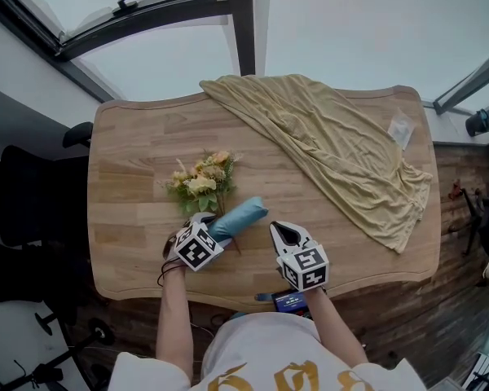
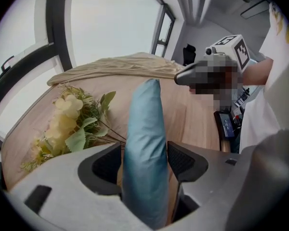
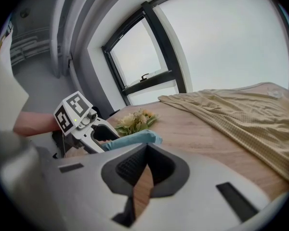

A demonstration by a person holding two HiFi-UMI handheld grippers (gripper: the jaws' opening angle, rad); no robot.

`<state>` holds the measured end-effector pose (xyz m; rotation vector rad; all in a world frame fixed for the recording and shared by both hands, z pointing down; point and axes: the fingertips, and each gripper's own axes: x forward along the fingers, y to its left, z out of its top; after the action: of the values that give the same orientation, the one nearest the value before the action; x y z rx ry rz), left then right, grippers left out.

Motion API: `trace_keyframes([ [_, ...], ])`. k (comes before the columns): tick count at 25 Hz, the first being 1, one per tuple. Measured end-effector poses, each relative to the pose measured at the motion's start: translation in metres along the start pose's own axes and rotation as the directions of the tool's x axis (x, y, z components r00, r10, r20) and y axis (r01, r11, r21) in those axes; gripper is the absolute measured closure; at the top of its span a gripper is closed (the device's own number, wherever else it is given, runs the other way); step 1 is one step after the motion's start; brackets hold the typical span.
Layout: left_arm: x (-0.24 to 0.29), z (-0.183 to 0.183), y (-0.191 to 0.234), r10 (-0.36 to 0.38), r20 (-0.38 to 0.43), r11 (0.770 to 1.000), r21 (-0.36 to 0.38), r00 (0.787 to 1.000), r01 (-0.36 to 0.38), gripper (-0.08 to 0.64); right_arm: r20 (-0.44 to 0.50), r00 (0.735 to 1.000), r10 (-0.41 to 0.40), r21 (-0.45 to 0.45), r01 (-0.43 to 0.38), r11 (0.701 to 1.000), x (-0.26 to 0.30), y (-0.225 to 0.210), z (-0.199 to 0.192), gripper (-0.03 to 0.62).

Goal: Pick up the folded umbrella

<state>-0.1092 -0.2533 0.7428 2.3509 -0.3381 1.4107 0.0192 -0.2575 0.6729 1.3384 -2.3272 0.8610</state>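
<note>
At the near edge of the desk (image 1: 138,177), a small blue-screened device (image 1: 289,301) is seen at six o'clock of the right gripper (image 1: 284,233), whose fingers are pressed together. The left gripper (image 2: 144,160) is set with fingers spread either side of the folded umbrella (image 1: 243,215), which lies on the desk pointing toward two o'clock. A flower bunch (image 1: 202,182) is seen just beside it at eleven o'clock. A tan cloth (image 1: 334,145) is draped farther off at one o'clock.
</note>
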Motion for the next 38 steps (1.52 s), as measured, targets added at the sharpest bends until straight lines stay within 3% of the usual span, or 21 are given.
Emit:
trace_keyframes([
  [12, 0.028, -0.007, -0.002, 0.053, -0.082, 0.998, 0.028, 0.995, -0.051, 0.253, -0.008, 0.999, -0.033, -0.004, 0.033, 0.999, -0.007, -0.01, -0.001, 0.581],
  [20, 0.03, -0.005, 0.002, 0.152, -0.047, 0.988, 0.048, 0.987, -0.15, 0.264, -0.012, 0.999, -0.032, -0.01, 0.032, 0.999, -0.008, -0.006, -0.004, 0.581],
  [32, 0.032, -0.002, 0.002, 0.128, -0.039, 0.991, -0.024, 0.991, -0.129, 0.268, -0.013, 0.999, -0.048, -0.012, 0.048, 0.999, -0.014, -0.006, -0.007, 0.581],
  [38, 0.031, -0.001, 0.002, 0.169, -0.037, 0.986, 0.003, 0.985, -0.169, 0.276, -0.008, 0.999, -0.052, -0.025, 0.052, 0.998, -0.018, -0.006, -0.004, 0.581],
])
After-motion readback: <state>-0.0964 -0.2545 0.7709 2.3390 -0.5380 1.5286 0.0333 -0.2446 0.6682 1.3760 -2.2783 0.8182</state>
